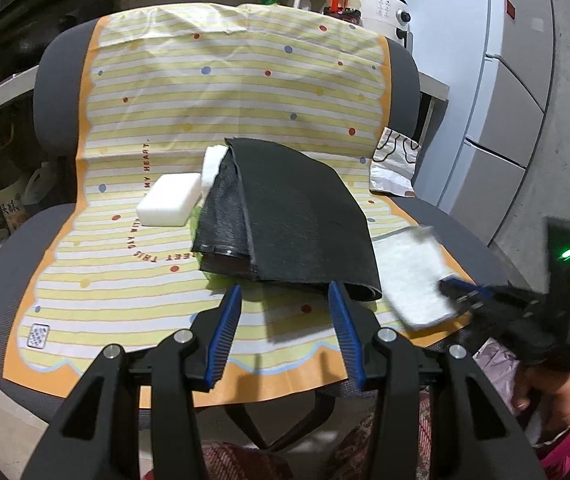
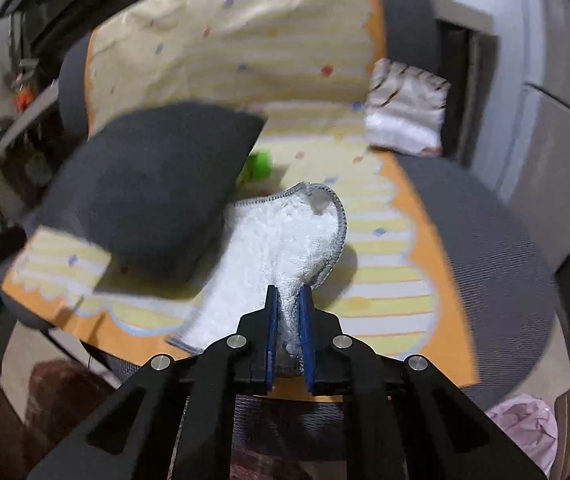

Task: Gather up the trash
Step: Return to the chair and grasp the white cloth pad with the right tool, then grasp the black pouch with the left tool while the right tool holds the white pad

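Right gripper [image 2: 288, 300] low over the chair's front edge, fingers pinching a white cloth [image 2: 285, 240] that lies on the striped cover [image 2: 385, 280] beside a folded black cloth [image 1: 297, 216]. Left gripper [image 1: 285, 300] level, aimed at the black cloth, fingers spread, holding nothing. White sponge [image 1: 169, 200] further back.
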The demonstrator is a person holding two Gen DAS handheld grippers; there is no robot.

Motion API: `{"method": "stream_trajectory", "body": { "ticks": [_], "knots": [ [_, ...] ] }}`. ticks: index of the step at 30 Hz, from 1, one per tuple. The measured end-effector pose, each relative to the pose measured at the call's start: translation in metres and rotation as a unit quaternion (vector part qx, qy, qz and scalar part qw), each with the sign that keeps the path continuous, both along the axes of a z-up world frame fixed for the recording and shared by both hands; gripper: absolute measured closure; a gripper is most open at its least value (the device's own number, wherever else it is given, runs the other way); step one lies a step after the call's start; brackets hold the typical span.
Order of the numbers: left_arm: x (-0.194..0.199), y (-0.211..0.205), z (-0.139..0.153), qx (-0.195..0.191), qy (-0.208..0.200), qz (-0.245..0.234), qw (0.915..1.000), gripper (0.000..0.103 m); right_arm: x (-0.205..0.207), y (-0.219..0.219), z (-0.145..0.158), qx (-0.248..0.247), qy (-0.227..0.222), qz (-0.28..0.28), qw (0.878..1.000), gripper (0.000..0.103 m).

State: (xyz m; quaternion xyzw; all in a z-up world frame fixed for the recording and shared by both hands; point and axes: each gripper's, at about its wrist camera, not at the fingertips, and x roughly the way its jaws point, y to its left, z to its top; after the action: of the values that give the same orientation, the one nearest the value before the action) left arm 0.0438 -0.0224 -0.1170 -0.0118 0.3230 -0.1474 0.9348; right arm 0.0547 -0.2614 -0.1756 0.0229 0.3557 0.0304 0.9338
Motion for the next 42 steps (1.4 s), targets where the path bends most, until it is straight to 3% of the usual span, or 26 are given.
{"method": "stream_trajectory", "body": {
  "ticks": [2,6,10,19,29,34,42],
  "knots": [
    [0.000,0.003,0.004,-0.004,-0.003,0.002,1.0000,0.059,-0.009,-0.009,0.013,-0.018,-0.014,-0.021,1.000,0.092],
    [0.009,0.007,0.008,-0.015,-0.005,0.014,0.9998,0.036,-0.028,-0.034,0.036,-0.024,-0.044,-0.062,0.997,0.092],
    [0.030,0.015,0.014,-0.050,-0.003,0.020,0.9986,0.023,-0.037,-0.042,0.042,-0.019,-0.051,-0.068,0.996,0.092],
    [0.092,0.031,-0.015,-0.084,0.056,0.018,0.9947,0.016,-0.024,-0.028,0.033,-0.016,-0.033,-0.046,0.998,0.091],
    [0.111,0.035,-0.046,-0.146,0.107,-0.030,0.9829,0.017,0.001,0.006,0.019,-0.001,-0.012,0.013,1.000,0.091],
    [0.100,0.025,-0.039,-0.151,0.104,-0.061,0.9811,0.037,0.016,0.026,0.010,0.010,0.004,0.045,0.999,0.091],
    [0.061,-0.003,-0.011,-0.140,0.063,-0.112,0.9817,0.071,0.011,0.035,0.006,0.016,0.008,0.060,0.998,0.091]
  ]
}}
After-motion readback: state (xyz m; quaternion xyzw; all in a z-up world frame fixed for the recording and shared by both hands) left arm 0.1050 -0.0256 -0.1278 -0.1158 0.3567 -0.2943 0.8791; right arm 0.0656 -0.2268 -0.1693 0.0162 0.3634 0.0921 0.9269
